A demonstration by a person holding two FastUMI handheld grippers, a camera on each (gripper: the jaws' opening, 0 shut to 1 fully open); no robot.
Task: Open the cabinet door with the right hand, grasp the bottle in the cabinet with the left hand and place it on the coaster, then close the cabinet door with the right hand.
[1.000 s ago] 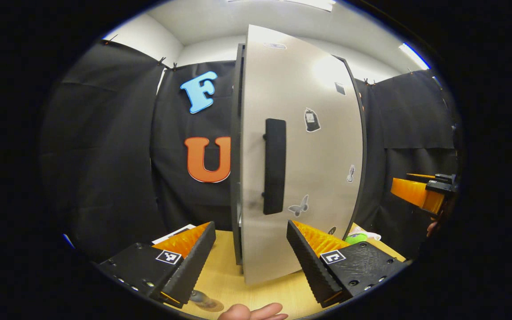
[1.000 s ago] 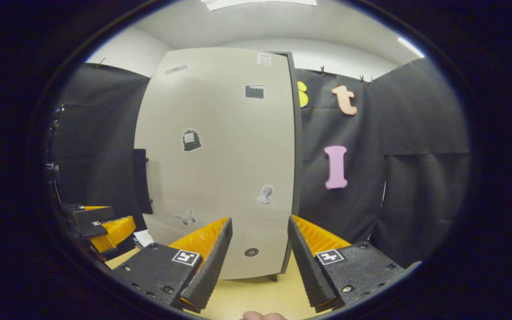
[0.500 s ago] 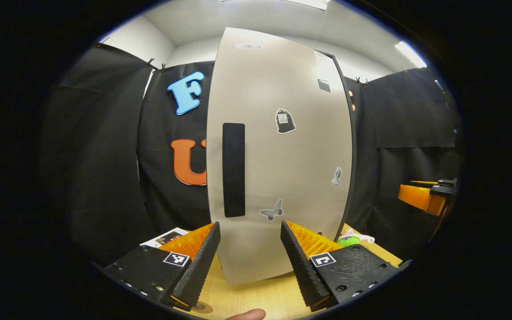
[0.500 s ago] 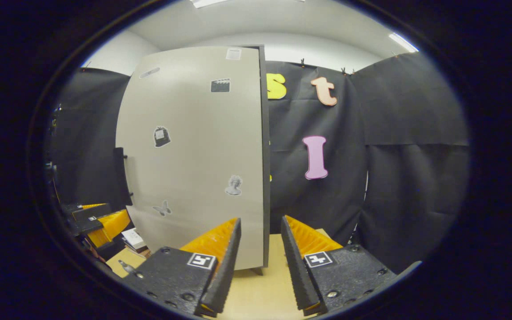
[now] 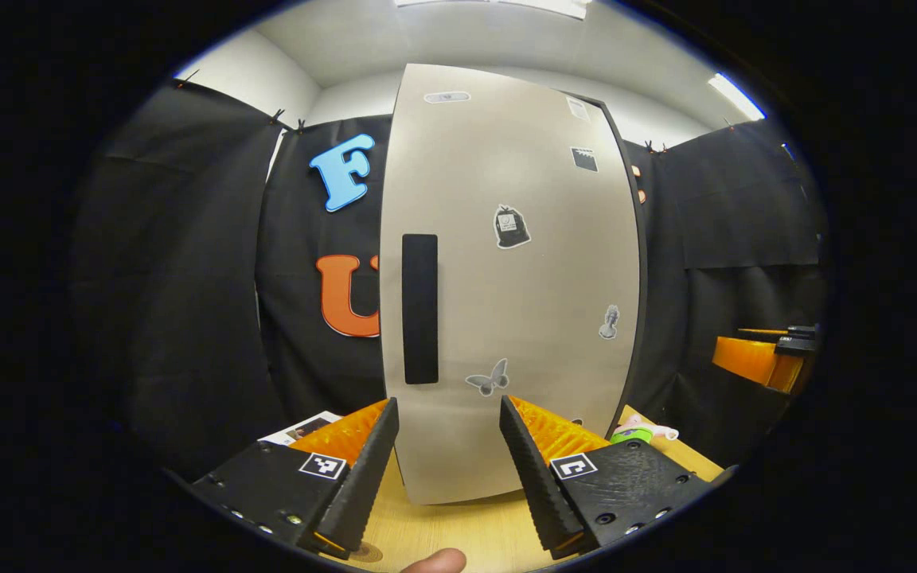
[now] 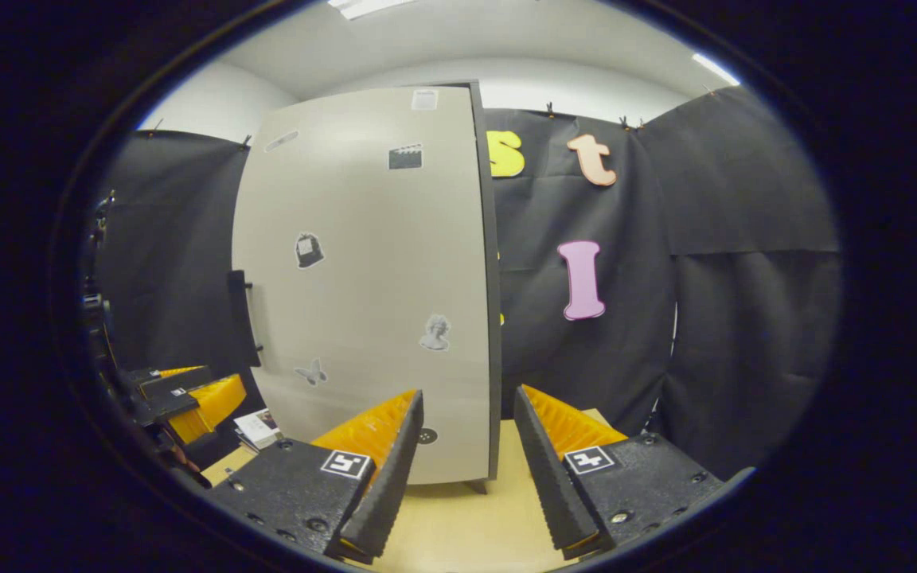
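The tall beige cabinet door stands shut against its dark frame, with stickers on it and a black vertical handle; what is inside is hidden. My left gripper is open with nothing between its fingers, a little short of the door's lower edge. A sliver of the round brown coaster lies on the wooden table under its left finger. In the right gripper view the door is seen from the right with its handle edge-on. My right gripper is open and empty near the door's hinge-side corner.
A booklet lies on the table left of the cabinet, and a green and pink object lies to its right. The right gripper hangs off to the right; the left gripper is at the left. A fingertip pokes in below.
The door, ajar one second ago, has swung fully shut. The right gripper has drawn away from the door face toward its right edge. The left gripper's fingers have narrowed slightly.
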